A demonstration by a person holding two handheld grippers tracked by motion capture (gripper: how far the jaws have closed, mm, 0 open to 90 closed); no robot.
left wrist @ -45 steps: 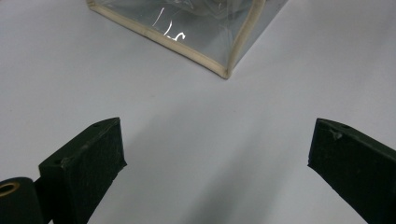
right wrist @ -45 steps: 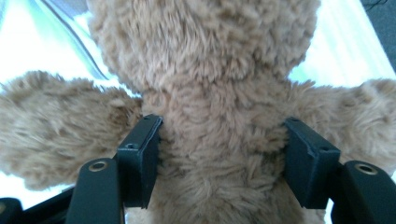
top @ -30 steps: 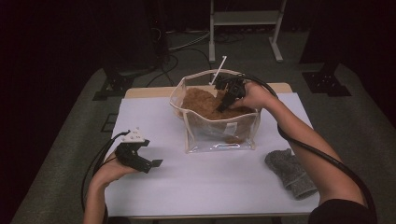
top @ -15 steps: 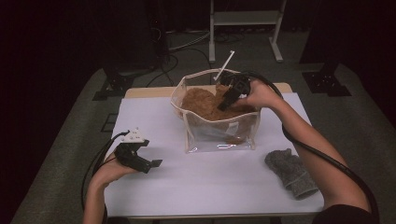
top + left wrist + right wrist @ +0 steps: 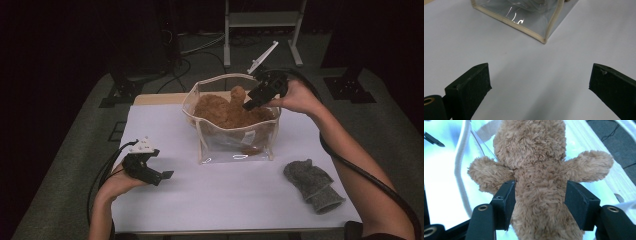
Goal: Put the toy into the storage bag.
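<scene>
A brown teddy bear (image 5: 225,112) lies in a clear bag with a cream rim (image 5: 235,145) at the middle of the white table (image 5: 225,205). My right gripper (image 5: 248,104) hovers over the bag's right rim, pointing down at the bear. In the right gripper view the bear's torso (image 5: 536,170) sits between my right gripper's (image 5: 540,202) pads; the jaws have just been opening and the fur only brushes them. My left gripper (image 5: 162,177) rests open at the front left. Its jaws (image 5: 540,85) stand wide over bare table, facing a bag corner (image 5: 524,22).
A grey knitted mitten (image 5: 312,185) lies on the table at the front right. A white metal stand (image 5: 260,20) is on the floor behind the table. Black cables trail from both grippers.
My right gripper has lifted up out of the bag and shifted right, and its jaws have spread. The left gripper has stayed put.
</scene>
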